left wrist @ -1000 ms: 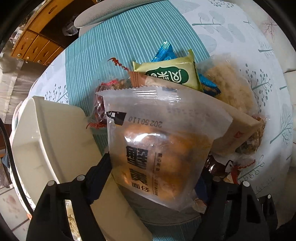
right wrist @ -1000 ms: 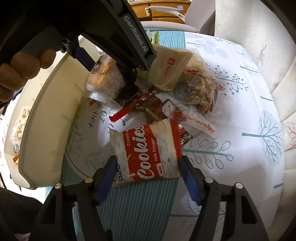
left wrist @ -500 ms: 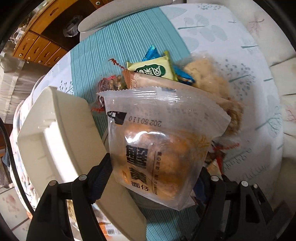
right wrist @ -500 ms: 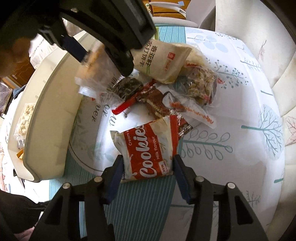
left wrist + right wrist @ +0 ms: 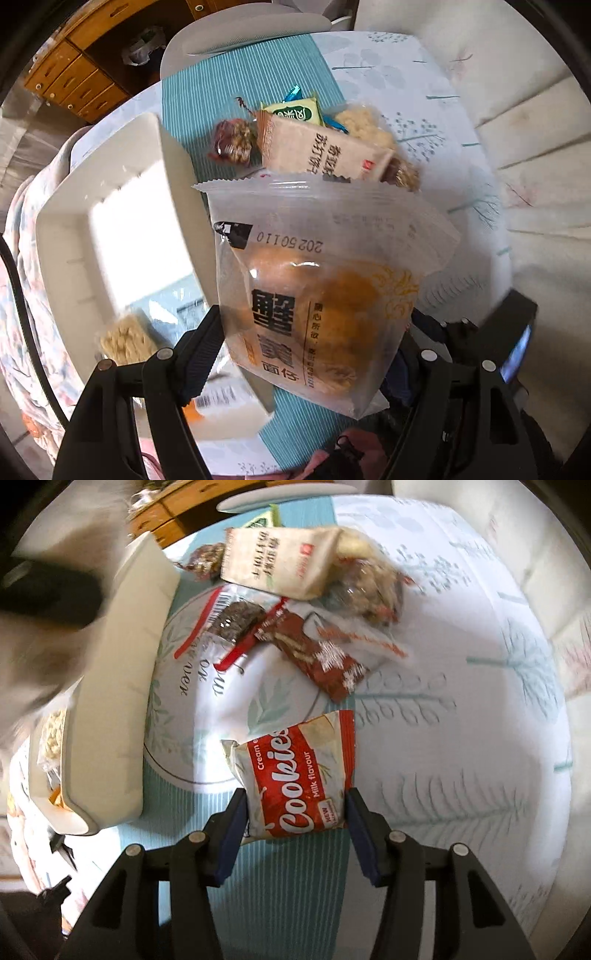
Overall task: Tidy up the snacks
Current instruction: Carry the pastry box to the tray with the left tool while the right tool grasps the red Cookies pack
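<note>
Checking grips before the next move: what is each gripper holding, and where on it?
Left gripper holds the clear bun packet by its lower sides. Right gripper grips the cookies pack by its side edges, near the bottom.

hand-held gripper [image 5: 293,808] clamping cookies packet [image 5: 295,775], tablecloth [image 5: 443,738]

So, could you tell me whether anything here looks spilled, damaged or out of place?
Nothing spilled or torn. The snacks lie in a loose, overlapping pile beside the tray, unsorted. The left gripper holds a bread pack; the right gripper clamps the cookies.
</note>
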A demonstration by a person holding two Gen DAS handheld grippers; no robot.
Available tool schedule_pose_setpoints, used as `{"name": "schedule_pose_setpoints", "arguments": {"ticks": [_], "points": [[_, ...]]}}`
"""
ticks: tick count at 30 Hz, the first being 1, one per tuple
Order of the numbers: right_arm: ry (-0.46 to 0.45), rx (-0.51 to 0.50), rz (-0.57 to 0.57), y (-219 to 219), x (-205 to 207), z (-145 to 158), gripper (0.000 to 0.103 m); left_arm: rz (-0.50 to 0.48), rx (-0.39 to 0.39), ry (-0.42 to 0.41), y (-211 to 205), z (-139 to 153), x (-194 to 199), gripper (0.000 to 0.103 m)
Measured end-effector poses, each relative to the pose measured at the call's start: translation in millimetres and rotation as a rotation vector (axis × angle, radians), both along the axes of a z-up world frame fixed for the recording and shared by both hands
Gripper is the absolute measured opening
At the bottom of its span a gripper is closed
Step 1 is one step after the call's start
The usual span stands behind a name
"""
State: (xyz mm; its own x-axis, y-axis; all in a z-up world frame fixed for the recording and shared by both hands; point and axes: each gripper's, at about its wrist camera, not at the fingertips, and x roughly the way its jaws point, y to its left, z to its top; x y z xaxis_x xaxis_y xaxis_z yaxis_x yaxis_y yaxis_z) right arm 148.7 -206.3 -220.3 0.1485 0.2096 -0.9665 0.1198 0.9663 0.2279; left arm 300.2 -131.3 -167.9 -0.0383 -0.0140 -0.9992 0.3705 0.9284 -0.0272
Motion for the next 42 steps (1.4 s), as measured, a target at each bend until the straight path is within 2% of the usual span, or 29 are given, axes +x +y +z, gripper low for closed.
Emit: {"name": "schedule_pose_setpoints", "arguments": {"ticks": [6,11,15,20,26,32,42], "points": [[0.071,0.048,-0.112,-1,-17,8,0.053,-0.019,-0.058,-0.028,24,27,-25,0.076],[0.072,0.056,-0.162,18,-31,28,0.053,-0.019,-0.091,-0.035,52,46,-39,0.076],[0.061,0.049,-0.190,27,-21,49,0.053,-0.030,-0.099,-0.047,71,55,-47,0.076],[0.015,0.038,-0.207,45,-15,78,0.053,-0.044,-0.114,-0.067,100,65,-58,0.077],[-0.048,0.038,-0.218,64,-14,108,0.053,-0.011,-0.137,-0.103,148,70,-60,0.077],[-0.108,0.061,-0.230,90,-14,123,0.053,0.035,-0.178,-0.169,199,72,-59,0.077],[-0.190,0.093,-0.232,144,-16,133,0.053,0.064,-0.233,-0.271,258,65,-48,0.078]]}}
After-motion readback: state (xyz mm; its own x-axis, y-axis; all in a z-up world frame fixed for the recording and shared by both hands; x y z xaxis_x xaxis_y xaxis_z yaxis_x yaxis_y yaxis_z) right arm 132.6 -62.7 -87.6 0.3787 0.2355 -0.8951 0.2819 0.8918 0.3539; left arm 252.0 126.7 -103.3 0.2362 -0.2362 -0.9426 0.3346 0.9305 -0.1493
